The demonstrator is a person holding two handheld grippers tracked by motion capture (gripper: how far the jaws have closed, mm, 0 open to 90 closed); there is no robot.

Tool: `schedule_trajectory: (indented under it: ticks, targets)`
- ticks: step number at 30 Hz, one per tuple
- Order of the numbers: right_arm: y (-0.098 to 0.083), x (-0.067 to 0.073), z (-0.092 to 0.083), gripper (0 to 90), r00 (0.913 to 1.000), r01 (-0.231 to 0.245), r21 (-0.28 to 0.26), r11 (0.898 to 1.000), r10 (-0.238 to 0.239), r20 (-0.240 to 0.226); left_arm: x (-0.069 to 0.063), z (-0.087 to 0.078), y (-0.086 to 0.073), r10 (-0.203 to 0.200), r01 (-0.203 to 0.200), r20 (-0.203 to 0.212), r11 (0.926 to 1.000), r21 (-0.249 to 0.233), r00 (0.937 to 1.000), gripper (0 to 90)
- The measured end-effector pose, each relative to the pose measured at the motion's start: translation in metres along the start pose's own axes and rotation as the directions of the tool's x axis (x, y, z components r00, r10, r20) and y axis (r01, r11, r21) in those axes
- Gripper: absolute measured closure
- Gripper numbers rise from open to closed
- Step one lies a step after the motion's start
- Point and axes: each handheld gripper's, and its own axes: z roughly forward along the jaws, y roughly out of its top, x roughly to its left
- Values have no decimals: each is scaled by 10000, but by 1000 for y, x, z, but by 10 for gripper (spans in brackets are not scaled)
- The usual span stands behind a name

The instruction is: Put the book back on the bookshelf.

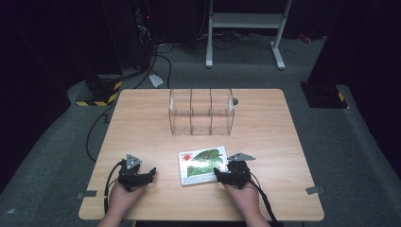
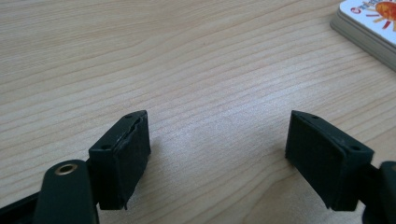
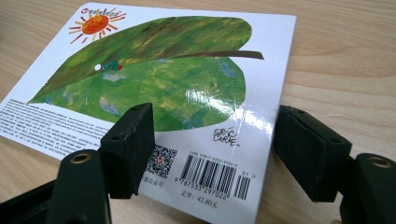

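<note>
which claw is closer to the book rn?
Right. The right claw sits open over the book's near-right corner, one jaw above the cover, the other just off its edge. The left claw rests open on the bare table, well left of the book.

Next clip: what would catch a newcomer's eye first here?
The glossy board book with a big green leaf and orange sun lies flat on the wooden table near its front edge. The open right gripper hovers over its barcode corner. Behind stands a clear plastic three-slot rack; the left gripper rests open at front left.
</note>
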Motion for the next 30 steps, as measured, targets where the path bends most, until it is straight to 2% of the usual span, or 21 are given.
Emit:
schedule_trajectory:
  ticks: [6,13,17,20,25,30]
  targets:
    - [-4,8,-2,289,9999,124,-7,9999,-124,-49,0,0,0,-6,6,3,10000,3,10000,220]
    - [-12,9,-9,275,9996,179,61,9998,-178,-198,-1,-1,1,245,-246,167,9996,102,9996,223]
    - [-16,11,-12,252,9994,141,62,9999,-140,-304,-4,-4,1,82,-87,177,9996,277,9998,250]
    - [-19,11,-13,216,9990,373,186,9991,-368,-261,-8,-5,3,63,-71,188,9992,399,9998,272]
    - [-21,8,-20,216,9993,281,-67,9996,-282,-232,-23,-12,9,-3,7,566,10000,-74,9984,273]
    - [-21,7,-23,213,9993,296,-292,9991,-302,-213,-42,-18,15,143,-122,911,9997,-232,9957,273]
